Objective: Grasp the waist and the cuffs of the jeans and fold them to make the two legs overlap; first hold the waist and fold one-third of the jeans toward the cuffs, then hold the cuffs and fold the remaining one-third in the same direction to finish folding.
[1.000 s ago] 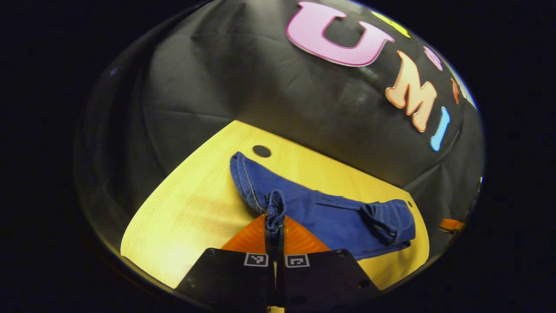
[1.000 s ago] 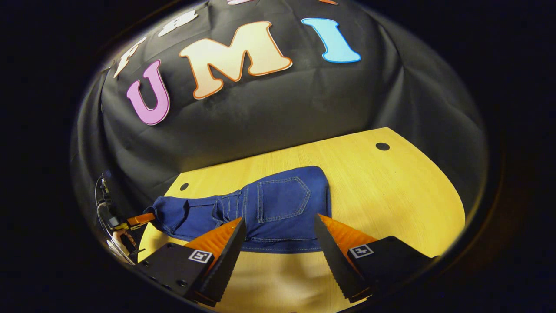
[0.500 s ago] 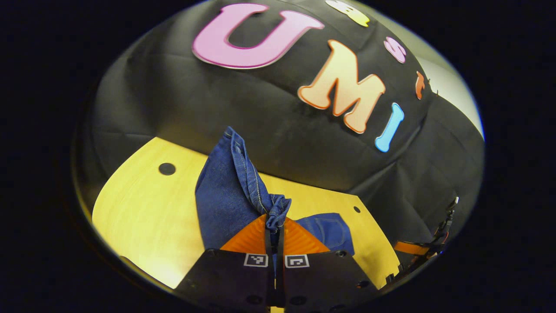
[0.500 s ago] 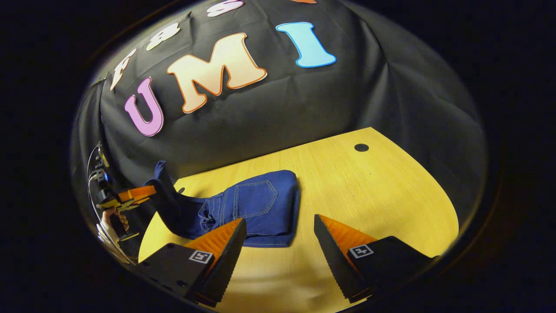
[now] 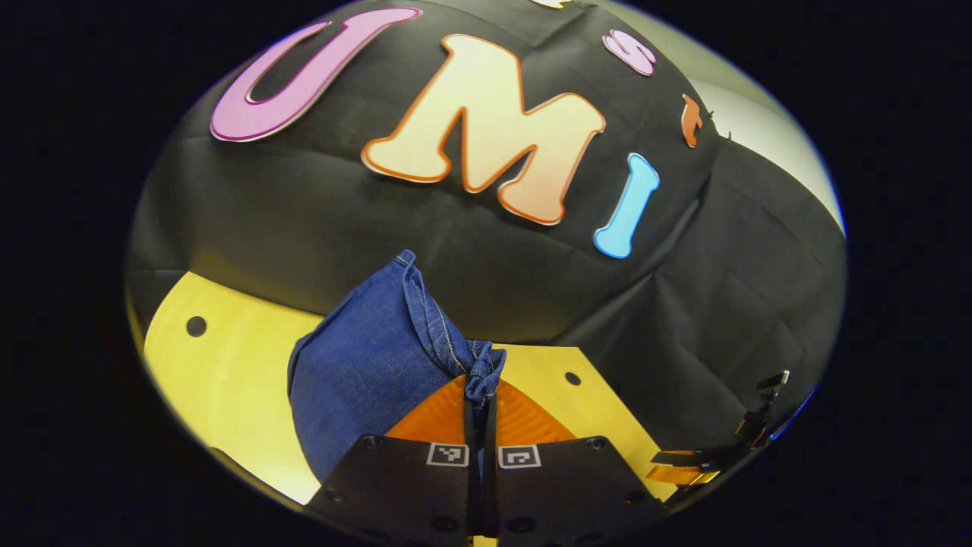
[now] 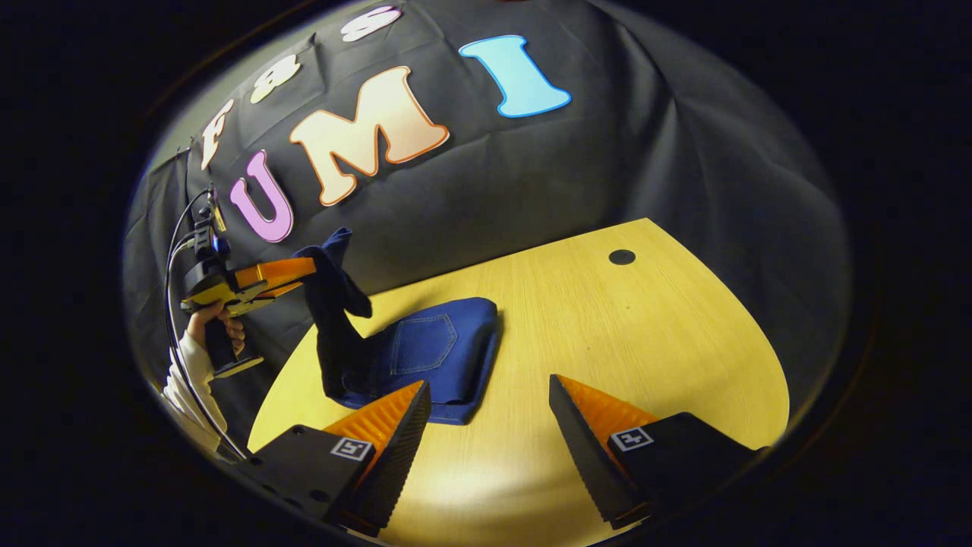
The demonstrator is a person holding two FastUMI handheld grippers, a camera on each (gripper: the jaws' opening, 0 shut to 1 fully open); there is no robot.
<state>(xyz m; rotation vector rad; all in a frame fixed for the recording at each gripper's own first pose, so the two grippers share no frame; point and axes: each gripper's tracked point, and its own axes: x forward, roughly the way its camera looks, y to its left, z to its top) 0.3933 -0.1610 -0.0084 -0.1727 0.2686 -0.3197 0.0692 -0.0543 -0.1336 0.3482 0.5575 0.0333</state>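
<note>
The blue jeans (image 6: 429, 353) lie partly folded on the yellow wooden table (image 6: 607, 342), a back pocket facing up. Their cuff end (image 5: 364, 365) is lifted off the table and hangs down as a steep sheet. My left gripper (image 5: 480, 391) is shut on the bunched cuff hem. In the right gripper view the left gripper (image 6: 292, 273), held by a hand (image 6: 213, 319), stands above the table's left end with the cloth draping from it. My right gripper (image 6: 490, 414) is open above the table's near side, to the right of the folded jeans, with nothing between its fingers.
The tabletop has small dark round holes (image 6: 621, 257) (image 5: 196, 327) (image 5: 573, 377) near its corners. The black cloth wall rises behind the table. A cable (image 6: 178, 304) loops by the left gripper's handle. In the left gripper view the right gripper (image 5: 706, 460) shows at lower right.
My left gripper has risen and swung toward the waist end with the cuffs, lifting the legs off the table. My right gripper stayed open and drew back slightly from the jeans.
</note>
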